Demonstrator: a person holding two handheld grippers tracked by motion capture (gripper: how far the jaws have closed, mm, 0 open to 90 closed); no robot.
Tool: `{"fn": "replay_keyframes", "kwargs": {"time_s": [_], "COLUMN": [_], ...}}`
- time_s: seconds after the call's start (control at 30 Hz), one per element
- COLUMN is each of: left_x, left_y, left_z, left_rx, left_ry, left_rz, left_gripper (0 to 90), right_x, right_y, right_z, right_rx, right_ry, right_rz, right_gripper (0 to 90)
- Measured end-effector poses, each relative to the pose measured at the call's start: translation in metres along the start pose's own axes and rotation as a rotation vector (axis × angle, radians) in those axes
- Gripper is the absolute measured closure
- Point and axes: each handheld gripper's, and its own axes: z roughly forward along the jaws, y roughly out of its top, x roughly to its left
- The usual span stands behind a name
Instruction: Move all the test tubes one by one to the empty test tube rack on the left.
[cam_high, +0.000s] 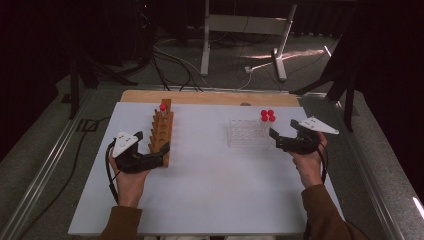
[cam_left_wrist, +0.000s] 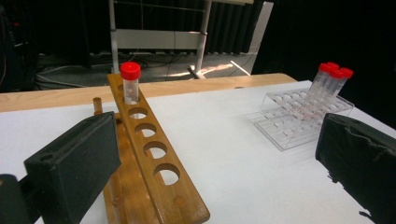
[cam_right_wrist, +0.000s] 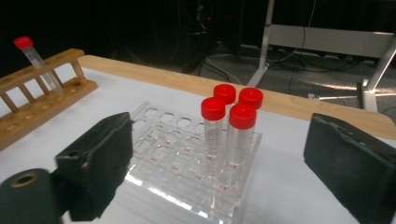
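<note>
A wooden tube rack (cam_high: 162, 132) lies left of centre on the white board, with one red-capped tube (cam_high: 163, 107) in its far hole. My left gripper (cam_high: 151, 143) is open at the rack's near end. In the left gripper view its jaws (cam_left_wrist: 215, 140) stand wide apart, the rack (cam_left_wrist: 154, 158) running between them, untouched. A clear plastic rack (cam_high: 245, 134) on the right holds several red-capped tubes (cam_high: 267, 117) at its far right corner. My right gripper (cam_high: 283, 128) is open just right of it. The right gripper view shows the tubes (cam_right_wrist: 231, 126) ahead between the wide jaws (cam_right_wrist: 219, 140), not gripped.
The white board (cam_high: 215, 190) covers the table, and a bare wooden strip (cam_high: 210, 97) runs along its far edge. Metal rails (cam_high: 45, 165) flank the table. Desk legs (cam_high: 205, 45) and cables lie on the floor beyond.
</note>
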Motion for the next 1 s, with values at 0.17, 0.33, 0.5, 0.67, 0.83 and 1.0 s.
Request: {"fn": "replay_keyframes", "kwargs": {"time_s": [0.17,0.33,0.5,0.67,0.83,1.0], "left_x": [0.002,0.003,0.004,0.006,0.008,0.007], "left_y": [-0.004,-0.003,-0.001,-0.002,-0.003,-0.002], "left_z": [-0.001,-0.006,-0.01,-0.012,-0.014,-0.016], "left_rx": [0.003,-0.019,-0.039,-0.04,-0.044,-0.048], "left_ry": [0.004,0.004,0.001,0.008,0.012,0.013], "left_rz": [-0.009,-0.026,-0.039,-0.048,-0.054,-0.051], "left_gripper": [0.5,0.5,0.6,0.6,0.6,0.6], "right_x": [-0.003,-0.007,-0.008,-0.01,-0.012,-0.014], "right_y": [-0.003,-0.011,-0.017,-0.024,-0.027,-0.03], "right_z": [0.014,0.029,0.042,0.055,0.062,0.067], "right_rx": [0.024,0.042,0.052,0.09,0.089,0.093], "right_ry": [-0.032,-0.045,-0.071,-0.081,-0.096,-0.101], "right_rz": [-0.008,-0.008,-0.017,-0.021,0.003,0.002], "right_gripper": [19.3,38.3,56.9,67.1,69.0,70.5]}}
